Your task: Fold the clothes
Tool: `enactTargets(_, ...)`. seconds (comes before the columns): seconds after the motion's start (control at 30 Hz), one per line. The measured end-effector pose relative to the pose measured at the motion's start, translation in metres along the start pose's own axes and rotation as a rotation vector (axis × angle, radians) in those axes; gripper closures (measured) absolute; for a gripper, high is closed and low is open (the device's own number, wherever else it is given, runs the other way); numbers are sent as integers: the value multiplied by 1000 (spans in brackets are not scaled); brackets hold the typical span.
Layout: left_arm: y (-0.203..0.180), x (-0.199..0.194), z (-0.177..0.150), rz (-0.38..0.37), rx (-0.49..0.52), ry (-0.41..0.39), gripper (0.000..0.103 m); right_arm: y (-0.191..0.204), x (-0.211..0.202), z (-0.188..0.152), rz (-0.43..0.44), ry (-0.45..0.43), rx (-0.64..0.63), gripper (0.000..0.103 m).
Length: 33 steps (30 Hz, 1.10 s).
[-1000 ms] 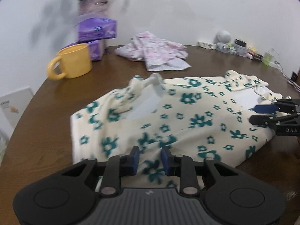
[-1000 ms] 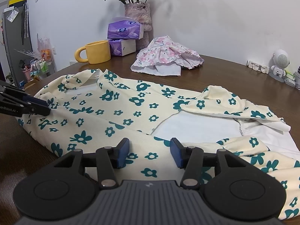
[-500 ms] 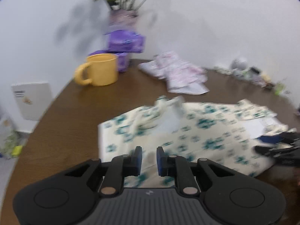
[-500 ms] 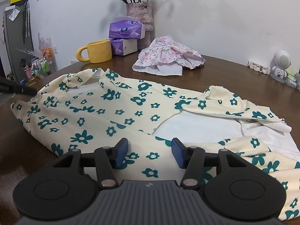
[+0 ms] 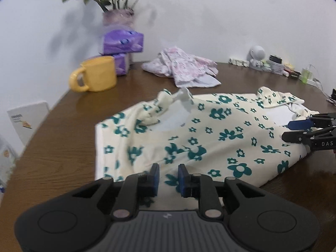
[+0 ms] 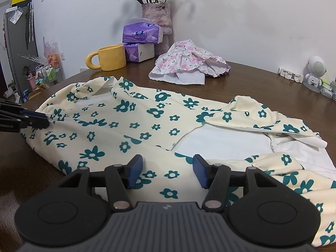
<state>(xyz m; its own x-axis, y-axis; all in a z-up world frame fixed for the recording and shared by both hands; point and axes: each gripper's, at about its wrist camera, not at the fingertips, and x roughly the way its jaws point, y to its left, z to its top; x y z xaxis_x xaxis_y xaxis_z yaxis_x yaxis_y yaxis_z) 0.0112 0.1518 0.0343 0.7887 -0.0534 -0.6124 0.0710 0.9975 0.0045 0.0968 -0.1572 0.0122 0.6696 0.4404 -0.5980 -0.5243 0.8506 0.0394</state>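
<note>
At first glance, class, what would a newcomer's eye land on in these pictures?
First the cream garment with teal flowers, spread across the brown table. Behind it a yellow mug stands beside stacked purple tissue packs, with a crumpled pink floral garment to their right.

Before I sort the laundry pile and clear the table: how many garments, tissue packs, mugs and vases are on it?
Garments: 2, the floral shirt and the pink garment
Tissue packs: 2
Mugs: 1
Vases: 1
Total: 6
</note>
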Motion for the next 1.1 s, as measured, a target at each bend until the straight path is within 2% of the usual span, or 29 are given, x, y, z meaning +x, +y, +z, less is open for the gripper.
enactTargets(0.13, 1, -21, -2, -16, -36, -20, 84, 0, 0, 0, -1, 0, -2, 49)
enactTargets(0.2, 1, -19, -7, 16, -37, 0, 85, 1, 0, 0, -1, 0, -2, 49)
enactTargets(0.23, 2, -17, -10, 35, -41, 14, 88, 0, 0, 0, -1, 0, -2, 49)
enactTargets(0.33, 11, -15, -16, 38, -79, 6, 94, 0, 0, 0, -1, 0, -2, 49)
enactTargets(0.47, 23, -17, -22, 76, -107, 5, 94, 0, 0, 0, -2, 0, -2, 49)
enactTargets(0.57, 19, -20, -17, 76, -125, 1, 94, 0, 0, 0, -1, 0, -2, 49)
enactTargets(0.63, 7, -24, -11, 52, -98, -32, 85, 0, 0, 0, -3, -3, -8, 49)
enactTargets(0.77, -23, -21, 0, -64, -65, -72, 81, 13, -14, 3, 20, -40, -40, 49)
enactTargets(0.87, -44, -5, 6, -146, -56, -56, 80, 30, -21, 7, 75, -66, -66, 50)
enactTargets(1.0, -72, 10, 8, -196, -35, -30, 79, 56, -15, 8, 140, -36, -144, 58)
enactTargets(1.1, -84, 19, 5, -185, -11, -2, 79, 68, -10, 5, 139, -14, -188, 63)
